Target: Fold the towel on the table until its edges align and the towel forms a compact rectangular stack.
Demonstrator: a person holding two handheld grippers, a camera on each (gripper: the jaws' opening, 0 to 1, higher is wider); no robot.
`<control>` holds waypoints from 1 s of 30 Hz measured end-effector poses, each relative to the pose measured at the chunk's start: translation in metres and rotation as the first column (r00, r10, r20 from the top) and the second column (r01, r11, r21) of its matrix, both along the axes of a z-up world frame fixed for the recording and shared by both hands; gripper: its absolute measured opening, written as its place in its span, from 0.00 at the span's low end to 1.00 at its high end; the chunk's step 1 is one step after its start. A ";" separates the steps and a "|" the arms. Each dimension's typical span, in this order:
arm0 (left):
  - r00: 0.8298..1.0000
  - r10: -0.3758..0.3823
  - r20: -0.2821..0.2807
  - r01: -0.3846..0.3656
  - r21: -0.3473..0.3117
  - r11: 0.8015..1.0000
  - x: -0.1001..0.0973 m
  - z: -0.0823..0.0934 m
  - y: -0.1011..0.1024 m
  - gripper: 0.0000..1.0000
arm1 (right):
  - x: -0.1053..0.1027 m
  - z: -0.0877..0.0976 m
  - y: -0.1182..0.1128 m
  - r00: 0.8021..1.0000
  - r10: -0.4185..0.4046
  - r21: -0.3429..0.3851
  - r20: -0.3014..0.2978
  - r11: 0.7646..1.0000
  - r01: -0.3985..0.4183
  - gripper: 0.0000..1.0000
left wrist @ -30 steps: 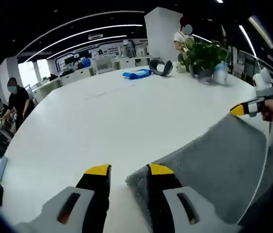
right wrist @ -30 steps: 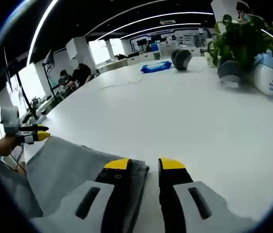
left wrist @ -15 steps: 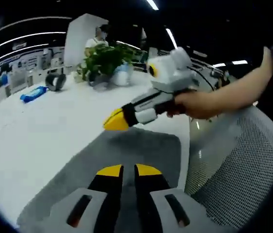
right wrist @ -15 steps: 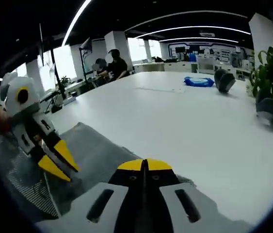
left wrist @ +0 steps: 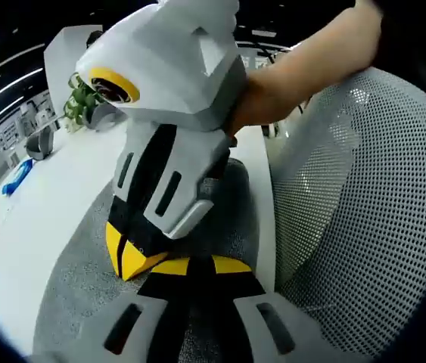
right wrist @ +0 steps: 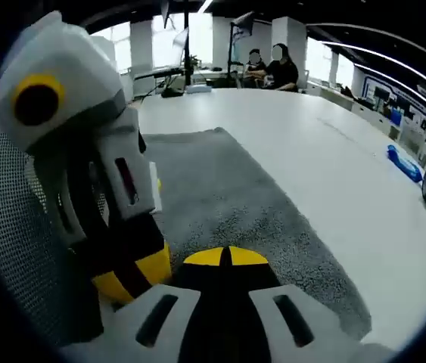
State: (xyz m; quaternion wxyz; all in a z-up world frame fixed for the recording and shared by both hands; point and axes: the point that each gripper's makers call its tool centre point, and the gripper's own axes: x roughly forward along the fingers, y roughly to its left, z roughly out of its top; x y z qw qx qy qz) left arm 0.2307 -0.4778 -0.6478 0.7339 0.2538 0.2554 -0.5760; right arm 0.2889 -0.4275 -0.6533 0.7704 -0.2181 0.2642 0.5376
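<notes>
At lower centre, left gripper view: left gripper (left wrist: 200,265), yellow tips pressed together over the grey towel (left wrist: 84,280); whether cloth is pinched between them cannot be told.
Lower centre, right gripper view: right gripper (right wrist: 225,257), tips likewise together above the towel (right wrist: 228,197); a hold on cloth cannot be confirmed.
Crossing grippers: each gripper enters the other's view, the right gripper (left wrist: 131,253) from the upper left of the left gripper view, the left gripper (right wrist: 125,276) at the left of the right gripper view; their tips lie just beside one another.
Towel position: spread flat at the near edge of the white table (right wrist: 288,144), beside a mesh chair back (left wrist: 349,197).
Step in hand (judged): bringing two held points together for a fold.
Doing it well: keep both tips level and edges matched before laying the layer down, so no skew is pressed in.
Surface: smooth white tabletop; the pile towel should slide little.
Room: open office, ceiling light strips, a potted plant (left wrist: 82,102), a blue pack (right wrist: 405,162), seated people (right wrist: 273,72) at the far end.
</notes>
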 end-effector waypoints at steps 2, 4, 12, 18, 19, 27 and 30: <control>1.000 0.006 0.002 -0.006 0.011 1.000 0.001 0.000 0.000 0.08 | 0.001 0.000 -0.004 1.000 0.008 0.005 -0.003 1.000 -0.008 0.00; 1.000 0.013 -0.002 -0.013 0.024 1.000 0.001 -0.001 0.000 0.08 | 0.002 0.000 -0.005 1.000 -0.003 0.014 -0.011 1.000 0.003 0.00; 0.999 0.042 0.008 -0.043 0.058 0.997 0.007 -0.001 0.003 0.07 | 0.010 0.002 -0.013 0.998 -0.028 -0.042 0.052 0.999 0.030 0.00; 0.998 0.057 0.039 -0.060 0.083 0.995 0.013 0.000 0.008 0.06 | 0.018 0.002 -0.021 0.994 -0.069 -0.059 0.082 0.995 0.074 0.00; 0.997 0.063 0.040 -0.066 0.083 0.994 0.014 0.000 0.009 0.06 | 0.019 0.002 -0.022 0.993 -0.073 -0.065 0.088 0.995 0.079 0.00; 0.994 0.092 0.061 -0.098 0.094 0.991 0.023 0.000 0.016 0.05 | 0.026 0.003 -0.030 0.989 -0.104 -0.070 0.104 0.991 0.111 0.00; 0.992 0.109 0.058 -0.114 0.092 0.989 0.026 0.000 0.018 0.05 | 0.029 0.003 -0.034 0.988 -0.116 -0.075 0.103 0.989 0.124 0.00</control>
